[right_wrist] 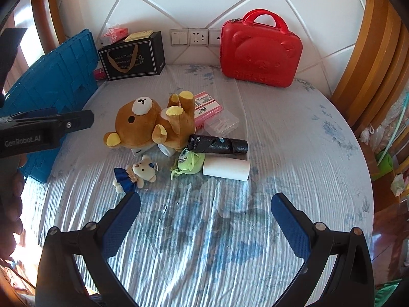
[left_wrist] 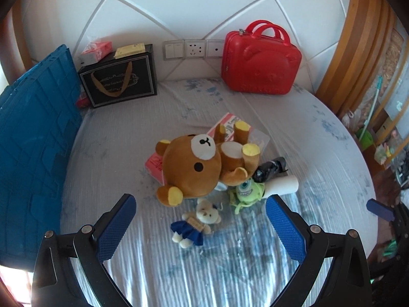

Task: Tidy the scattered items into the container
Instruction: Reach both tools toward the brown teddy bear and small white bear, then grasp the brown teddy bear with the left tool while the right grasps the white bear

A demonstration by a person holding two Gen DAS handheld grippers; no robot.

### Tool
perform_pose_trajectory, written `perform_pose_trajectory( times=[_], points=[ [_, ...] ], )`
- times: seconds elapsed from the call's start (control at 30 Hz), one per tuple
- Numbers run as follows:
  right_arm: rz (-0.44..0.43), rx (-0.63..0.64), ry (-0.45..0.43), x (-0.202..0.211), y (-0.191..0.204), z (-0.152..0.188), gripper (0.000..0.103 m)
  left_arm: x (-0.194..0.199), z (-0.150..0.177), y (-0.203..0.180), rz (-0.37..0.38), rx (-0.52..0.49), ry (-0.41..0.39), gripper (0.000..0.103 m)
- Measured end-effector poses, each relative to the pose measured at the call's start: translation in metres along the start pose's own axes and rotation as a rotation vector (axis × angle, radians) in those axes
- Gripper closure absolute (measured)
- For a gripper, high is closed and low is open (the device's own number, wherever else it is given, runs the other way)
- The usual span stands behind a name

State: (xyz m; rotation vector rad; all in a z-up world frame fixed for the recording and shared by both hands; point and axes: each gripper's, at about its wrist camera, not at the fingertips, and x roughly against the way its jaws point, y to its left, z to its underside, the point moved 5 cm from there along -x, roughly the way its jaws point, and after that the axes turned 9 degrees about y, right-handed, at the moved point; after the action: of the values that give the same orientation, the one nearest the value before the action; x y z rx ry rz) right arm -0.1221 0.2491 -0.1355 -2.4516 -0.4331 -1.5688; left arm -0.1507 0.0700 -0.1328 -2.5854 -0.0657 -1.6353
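A heap of items lies mid-bed: a big brown plush bear (left_wrist: 194, 166) (right_wrist: 150, 125) on pink packets (left_wrist: 154, 165) (right_wrist: 205, 107), a small white bear in a blue dress (left_wrist: 196, 222) (right_wrist: 135, 172), a green one-eyed monster plush (left_wrist: 245, 192) (right_wrist: 189, 163), a black roll (left_wrist: 269, 170) (right_wrist: 217, 144) and a white roll (left_wrist: 281, 185) (right_wrist: 226, 168). The blue crate (left_wrist: 35, 140) (right_wrist: 56, 84) stands at the left. My left gripper (left_wrist: 200, 226) is open, just short of the small bear. My right gripper (right_wrist: 205, 220) is open and empty, nearer the bed's front.
A red bear-shaped case (left_wrist: 259, 60) (right_wrist: 259, 51) and a black gift bag (left_wrist: 120, 79) (right_wrist: 133, 57) lean against the white headboard. A clear plastic box (right_wrist: 222, 124) lies by the pink packets. The wooden bed frame (right_wrist: 370, 58) curves at the right, with clutter beyond.
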Motion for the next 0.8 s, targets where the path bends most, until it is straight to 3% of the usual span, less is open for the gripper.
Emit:
perform_pose_trajectory(
  times=[0.43,0.67,0.8],
  points=[
    [0.036,0.011,0.038,-0.063,-0.018,-0.014,0.000,-0.103,-0.037,0.011,-0.014,0.006,0.072,0.000],
    [0.044,0.008,0.065,-0.090,-0.018,-0.013,0.000,-0.164,-0.048,0.022,0.016,0.053,0.130,0.000],
    [0.044,0.006,0.085,-0.100,-0.017,-0.005,0.000,-0.170,-0.056,0.023,0.033,0.058,0.075,0.000]
  ],
)
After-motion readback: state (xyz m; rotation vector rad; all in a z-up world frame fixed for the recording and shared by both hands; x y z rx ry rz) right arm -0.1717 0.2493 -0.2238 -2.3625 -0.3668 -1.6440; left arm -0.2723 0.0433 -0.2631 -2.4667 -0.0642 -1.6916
